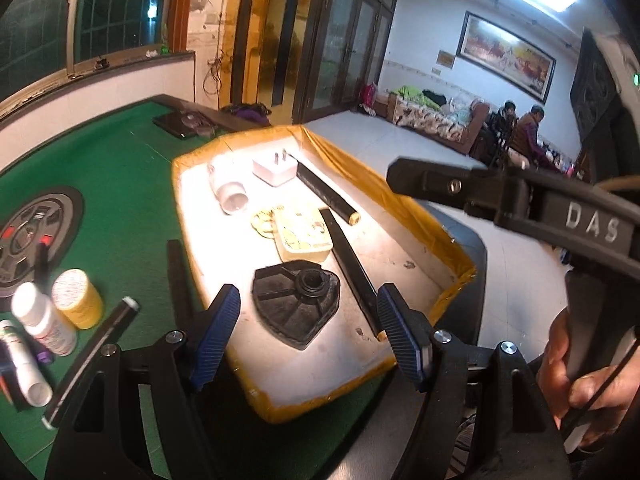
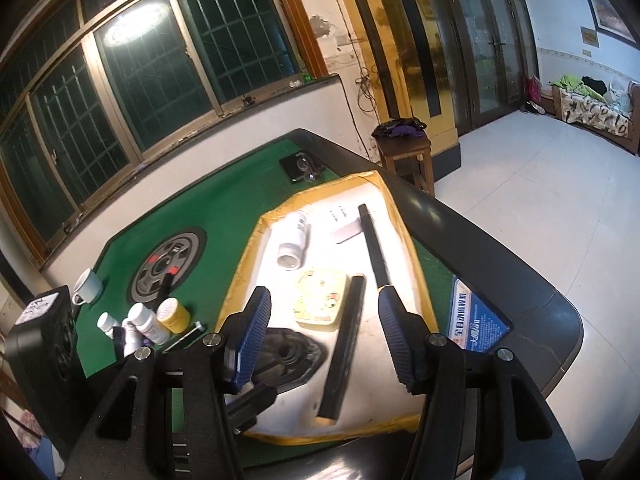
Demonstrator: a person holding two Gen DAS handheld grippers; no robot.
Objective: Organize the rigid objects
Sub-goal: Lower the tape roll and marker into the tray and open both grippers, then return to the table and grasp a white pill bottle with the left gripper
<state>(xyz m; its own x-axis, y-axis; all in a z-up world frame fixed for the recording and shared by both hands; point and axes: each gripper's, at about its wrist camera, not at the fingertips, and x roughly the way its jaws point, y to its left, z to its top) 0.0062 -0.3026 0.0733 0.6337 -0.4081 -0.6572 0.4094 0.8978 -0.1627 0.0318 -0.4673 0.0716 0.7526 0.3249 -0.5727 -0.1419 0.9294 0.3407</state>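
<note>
- Overhead, both grippers hung above a shallow white tray with yellow-taped walls, set on the right part of a green felt table.
- The left gripper stood wide apart, its blue pads clear of everything, with nothing between them; a black heart-shaped plastic part lay on the tray floor below the gap.
- The right gripper was parted about halfway and held nothing; a flat black bar lay on the tray beneath it, not touched by either pad.
- In the left wrist view the right gripper's black body showed at the right edge, a person's hand around its handle.
- Farther back on the tray lay a yellow tin, just left of the flat black bar.
- At the far end were a white bottle on its side, a white plug adapter and a long black rod that ran along the right wall.
- Left of the tray, on the felt, stood a yellow bottle and white bottles close together, with a thin black stick lying near them.
- A white mug stood farther left, seen from the right wrist.
- A round grey panel sat in the middle of the table.
</note>
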